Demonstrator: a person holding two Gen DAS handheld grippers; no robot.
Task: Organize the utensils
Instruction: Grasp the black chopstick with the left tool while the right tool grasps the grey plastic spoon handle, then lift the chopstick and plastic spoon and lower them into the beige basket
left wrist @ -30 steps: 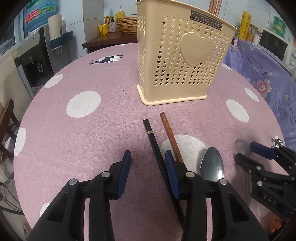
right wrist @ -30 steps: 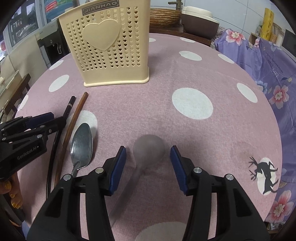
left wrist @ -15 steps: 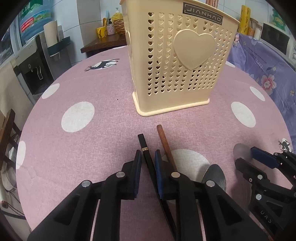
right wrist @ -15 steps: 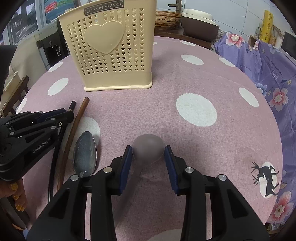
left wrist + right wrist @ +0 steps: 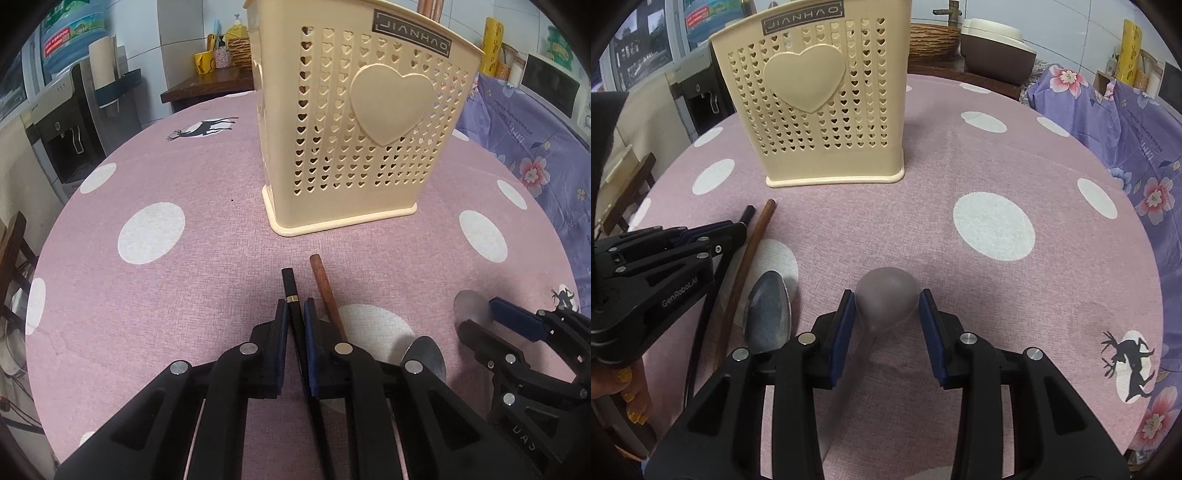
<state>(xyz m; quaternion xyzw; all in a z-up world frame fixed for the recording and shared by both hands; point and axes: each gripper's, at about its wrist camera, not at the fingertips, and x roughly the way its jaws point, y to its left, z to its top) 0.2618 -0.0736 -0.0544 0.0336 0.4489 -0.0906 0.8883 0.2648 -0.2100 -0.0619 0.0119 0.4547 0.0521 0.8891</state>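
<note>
Pink tablecloth [image 5: 207,280]: left gripper [image 5: 294,325] jaws clamp black chopstick [image 5: 290,291], tip toward holder [image 5: 354,122].

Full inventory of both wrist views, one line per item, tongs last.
utensil holder: 1, cream, heart cut-outs, upright mid-table
black chopstick: 1, black with gold band, between the left tongs' pads
wooden chopstick: 1, brown, flat beside the black one
metal spoon: 1, silver, flat beside the wooden chopstick
translucent spoon: 1, frosted grey, between the right tongs' pads
tablecloth: 1, pink with white dots
left tongs: black, blue pads, shut on black chopstick
right tongs: black, blue pads, shut on translucent spoon's bowl
</note>
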